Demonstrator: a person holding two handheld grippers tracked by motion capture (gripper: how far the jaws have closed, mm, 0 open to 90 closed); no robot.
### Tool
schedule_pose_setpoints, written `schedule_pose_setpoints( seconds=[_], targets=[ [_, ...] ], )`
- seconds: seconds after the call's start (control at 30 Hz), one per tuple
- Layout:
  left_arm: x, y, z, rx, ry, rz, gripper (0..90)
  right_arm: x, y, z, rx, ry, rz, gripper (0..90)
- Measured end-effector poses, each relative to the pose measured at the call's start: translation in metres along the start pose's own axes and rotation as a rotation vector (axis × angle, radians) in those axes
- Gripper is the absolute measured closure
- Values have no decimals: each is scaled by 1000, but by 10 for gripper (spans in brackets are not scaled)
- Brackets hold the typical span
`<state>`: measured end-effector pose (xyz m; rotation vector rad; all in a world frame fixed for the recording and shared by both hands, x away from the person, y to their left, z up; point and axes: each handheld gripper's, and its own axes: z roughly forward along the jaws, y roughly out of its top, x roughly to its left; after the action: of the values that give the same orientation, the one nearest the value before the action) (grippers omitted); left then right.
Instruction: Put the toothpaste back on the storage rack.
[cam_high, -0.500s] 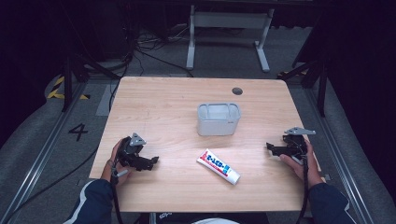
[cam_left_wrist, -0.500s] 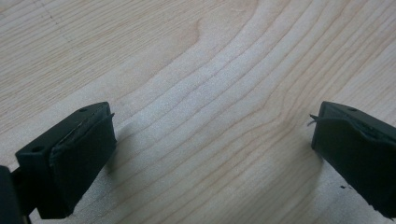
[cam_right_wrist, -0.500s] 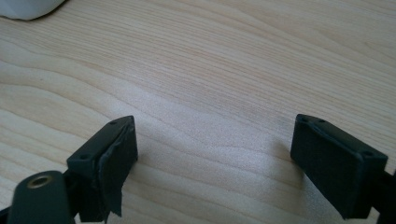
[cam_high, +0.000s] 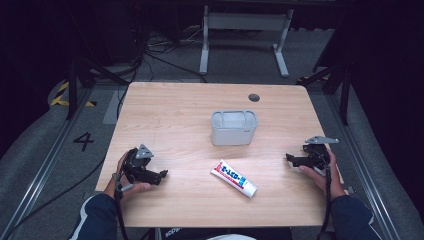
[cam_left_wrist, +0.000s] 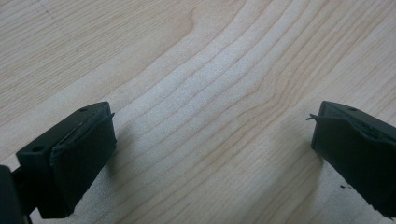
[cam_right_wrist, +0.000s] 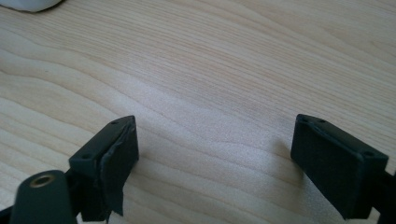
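Container (cam_high: 234, 128) interior indistinct, toothpaste (cam_high: 233, 178) lettering unreadable

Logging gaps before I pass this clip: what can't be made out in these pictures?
- Toothpaste tube, high view: the print is too small to read.
- Grey container, high view: its near wall hides most of its floor, so what it holds cannot be told.
- White object, right gripper view: cut off by the top edge, so it cannot be identified.
- Right hand-held gripper, high view: too small to judge jaw gap.

Two black grippers — left gripper (cam_high: 162, 174), right gripper (cam_high: 289, 158) — each topped with a grey three-cornered plate, trailing black cables; blocky matte jaws, small screw holes; dark blue sleeves (cam_high: 97, 215).
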<state>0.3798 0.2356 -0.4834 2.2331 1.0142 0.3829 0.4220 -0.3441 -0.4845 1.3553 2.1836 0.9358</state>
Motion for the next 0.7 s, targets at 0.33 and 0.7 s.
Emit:
schedule_pose_setpoints(
  seconds=[0.33, 0.7],
  targets=[
    [-1, -2, -2, 3, -3, -11, 4, 10, 5, -1, 14, 54, -49, 234],
    [0, -2, -1, 2, -5, -10, 3, 31, 15, -11, -10, 135, -114, 248]
  ],
)
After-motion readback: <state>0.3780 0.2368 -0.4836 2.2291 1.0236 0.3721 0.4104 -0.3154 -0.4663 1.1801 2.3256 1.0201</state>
